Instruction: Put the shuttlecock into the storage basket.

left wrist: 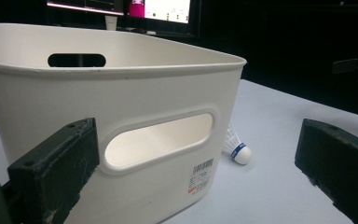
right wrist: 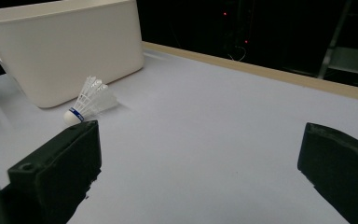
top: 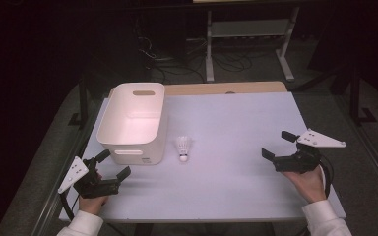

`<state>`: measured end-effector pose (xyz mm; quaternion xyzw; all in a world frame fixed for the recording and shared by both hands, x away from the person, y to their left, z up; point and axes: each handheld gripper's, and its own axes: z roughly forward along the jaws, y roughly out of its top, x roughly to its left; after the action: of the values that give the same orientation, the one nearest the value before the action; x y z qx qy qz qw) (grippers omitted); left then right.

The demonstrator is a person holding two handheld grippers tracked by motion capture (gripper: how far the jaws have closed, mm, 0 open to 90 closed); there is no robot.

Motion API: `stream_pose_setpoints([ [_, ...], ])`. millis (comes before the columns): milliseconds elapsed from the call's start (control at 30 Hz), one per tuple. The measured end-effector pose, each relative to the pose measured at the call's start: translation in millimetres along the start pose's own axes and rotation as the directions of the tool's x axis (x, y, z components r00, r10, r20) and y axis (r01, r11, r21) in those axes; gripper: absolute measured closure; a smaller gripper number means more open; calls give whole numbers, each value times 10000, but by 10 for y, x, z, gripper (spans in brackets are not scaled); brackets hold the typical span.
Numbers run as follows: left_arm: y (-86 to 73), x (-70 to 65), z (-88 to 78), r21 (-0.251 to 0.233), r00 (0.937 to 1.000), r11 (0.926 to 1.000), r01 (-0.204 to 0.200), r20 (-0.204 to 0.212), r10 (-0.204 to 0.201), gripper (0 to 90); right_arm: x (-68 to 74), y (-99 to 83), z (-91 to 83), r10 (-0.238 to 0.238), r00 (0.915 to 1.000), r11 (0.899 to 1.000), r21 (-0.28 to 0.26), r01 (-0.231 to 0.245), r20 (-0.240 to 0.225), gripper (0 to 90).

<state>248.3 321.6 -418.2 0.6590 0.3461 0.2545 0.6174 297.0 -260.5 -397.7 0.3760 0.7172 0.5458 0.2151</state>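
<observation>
Shuttlecock waits by the bin

Shuttlecock (top: pixel 183 148) lies on the counter (top: pixel 236 128), just beside the white bin (top: pixel 133 120). Left tool (top: pixel 114 165) and right tool (top: pixel 277 143) are both wide and hold nothing. Next, I think, one must reach it and pinch gently.

Shuttlecock (top: pixel 183 148) on table (top: pixel 236 187), just right of bin (top: pixel 133 123)
</observation>
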Motion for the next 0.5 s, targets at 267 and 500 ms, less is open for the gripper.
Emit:
stream_pose_setpoints([
  [267,5,-10,5,-47,10000,10000,10,67,-10,0,43,53,48,-196,9998,9996,204,198,-80,0],
  [500,5,-9,10,-28,10000,10000,28,77,-28,0,78,99,142,-267,9989,9988,406,283,-389,0],
])
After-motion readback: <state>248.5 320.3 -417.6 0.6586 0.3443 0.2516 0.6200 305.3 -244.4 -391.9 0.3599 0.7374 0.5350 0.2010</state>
